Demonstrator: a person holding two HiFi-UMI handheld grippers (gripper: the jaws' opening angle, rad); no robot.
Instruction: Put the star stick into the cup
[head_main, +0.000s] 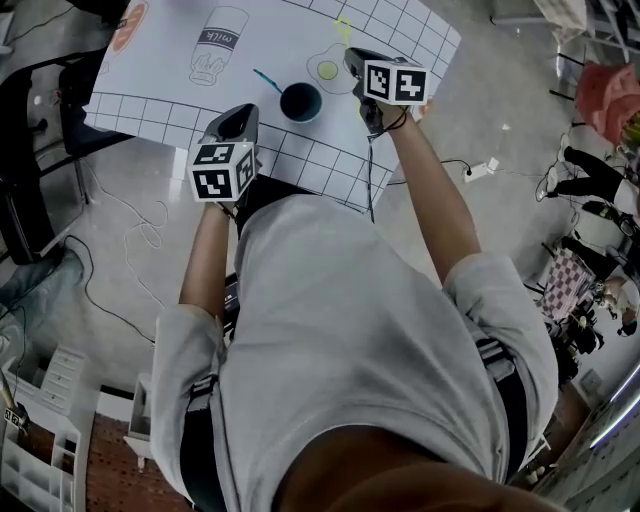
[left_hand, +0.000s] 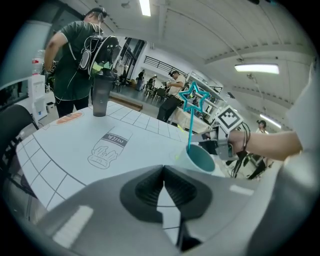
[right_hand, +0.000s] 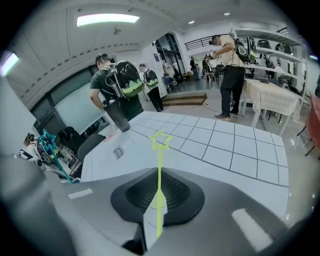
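Note:
A dark teal cup (head_main: 301, 101) stands on the white gridded mat (head_main: 180, 40), with a teal star stick (head_main: 265, 78) leaning in it. The left gripper view shows the same cup (left_hand: 201, 158) and teal star stick (left_hand: 192, 97) upright just ahead. My right gripper (head_main: 356, 58) is right of the cup, shut on a yellow-green star stick (head_main: 343, 30). In the right gripper view that stick (right_hand: 160, 150) rises from between the jaws of my right gripper (right_hand: 159, 175), star end up. My left gripper (head_main: 240, 116) hovers near the mat's front edge, shut and empty (left_hand: 163, 170).
A dark tumbler (left_hand: 100, 95) stands at the far side of the mat, near a person with a backpack (left_hand: 85, 55). A milk bottle drawing (head_main: 218, 42) is printed on the mat. A dark chair (head_main: 40, 120) stands left of the table, and cables (head_main: 120, 220) lie on the floor.

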